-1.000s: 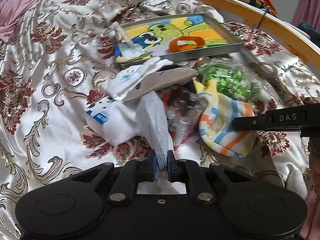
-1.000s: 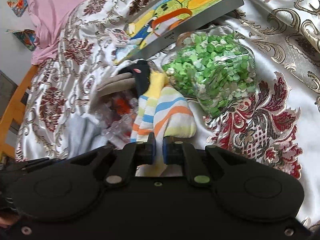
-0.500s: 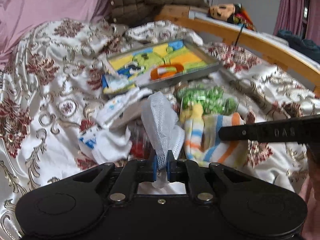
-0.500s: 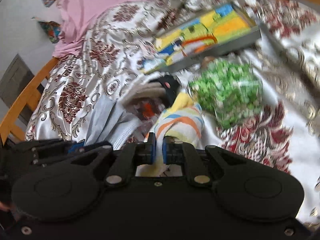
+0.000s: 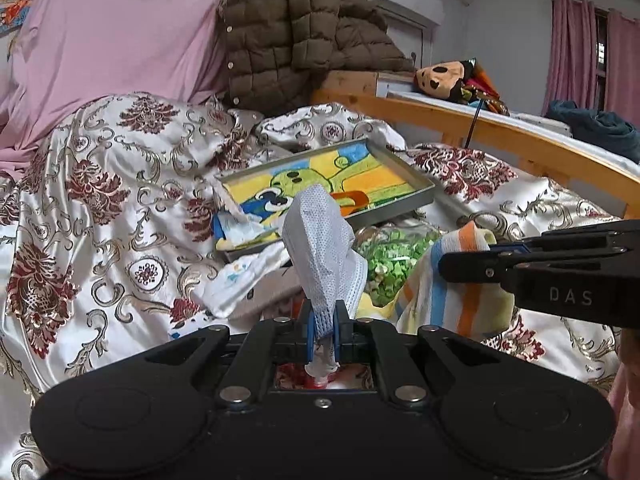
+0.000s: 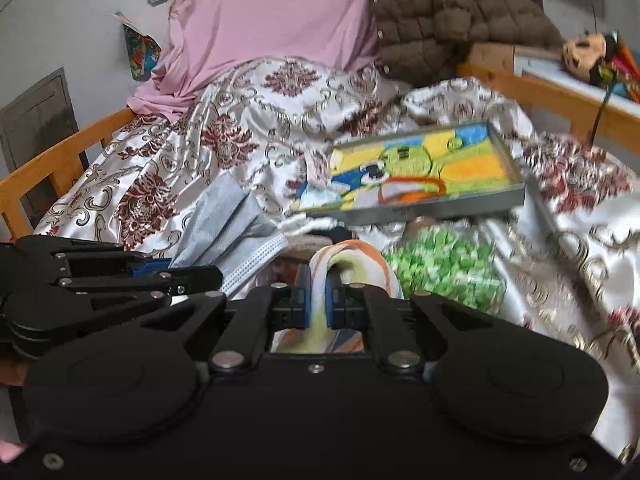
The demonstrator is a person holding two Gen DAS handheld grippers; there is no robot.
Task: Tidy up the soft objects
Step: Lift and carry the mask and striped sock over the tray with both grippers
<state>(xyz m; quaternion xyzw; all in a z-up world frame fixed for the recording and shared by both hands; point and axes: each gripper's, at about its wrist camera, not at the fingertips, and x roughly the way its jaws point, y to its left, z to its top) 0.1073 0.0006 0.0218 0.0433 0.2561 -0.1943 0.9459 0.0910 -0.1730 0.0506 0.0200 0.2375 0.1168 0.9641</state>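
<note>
Left wrist view: the left gripper (image 5: 323, 322) is clamped on a grey-white face mask (image 5: 322, 252), held up clear of the bedspread (image 5: 100, 240).
Step in hand: a lift is judged; both soft items are raised off the pile, not yet placed.
Tray (image 5: 416, 178): a shallow grey tray with a cartoon-printed liner; an orange loop (image 5: 354, 199) and a small white-blue cloth (image 5: 240, 228) are seen in it.
Bag of green pieces (image 5: 386, 260): a clear bag, lying just below the tray.
Right wrist view: the right gripper (image 6: 317, 302) is clenched on a striped sock (image 6: 352, 258), draped over its jaws; the mask is seen to its left.
Tray contents: little is added by this blurred view.
Next move: a carry to the tray is judged likely, with each item released flat inside the rim.
</note>
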